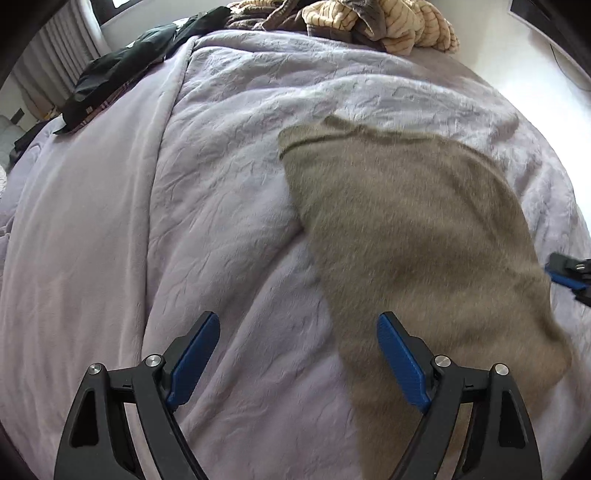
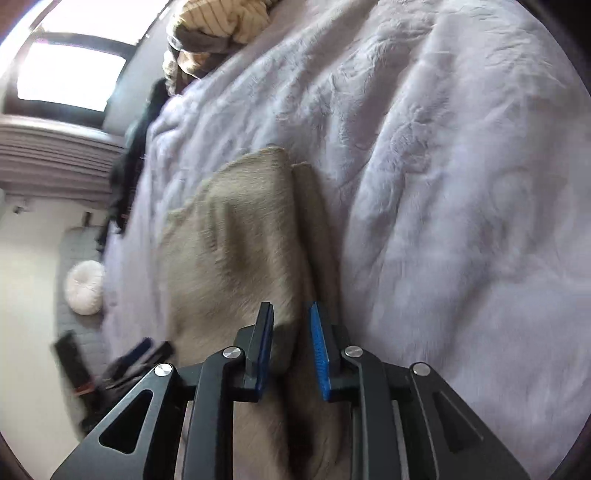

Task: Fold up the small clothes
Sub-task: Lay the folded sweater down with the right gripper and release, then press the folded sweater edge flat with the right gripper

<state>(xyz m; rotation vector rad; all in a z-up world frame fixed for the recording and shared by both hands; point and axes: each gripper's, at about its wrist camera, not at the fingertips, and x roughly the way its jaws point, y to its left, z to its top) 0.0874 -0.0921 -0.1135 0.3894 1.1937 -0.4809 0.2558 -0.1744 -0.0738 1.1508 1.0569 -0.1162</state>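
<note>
A fuzzy taupe garment lies on the lavender bed blanket, right of centre in the left wrist view. My left gripper is open and empty, hovering over the garment's near left edge. In the right wrist view the garment shows a folded layer with an edge running lengthwise. My right gripper is partly closed around a ridge of this cloth, which sits between the blue pads. The right gripper's tip also shows at the right edge of the left wrist view.
A pile of yellow striped and brown clothes sits at the far end of the bed. Dark clothes lie along the far left edge. The floor, a white round cushion and a window lie beyond the bed's left side.
</note>
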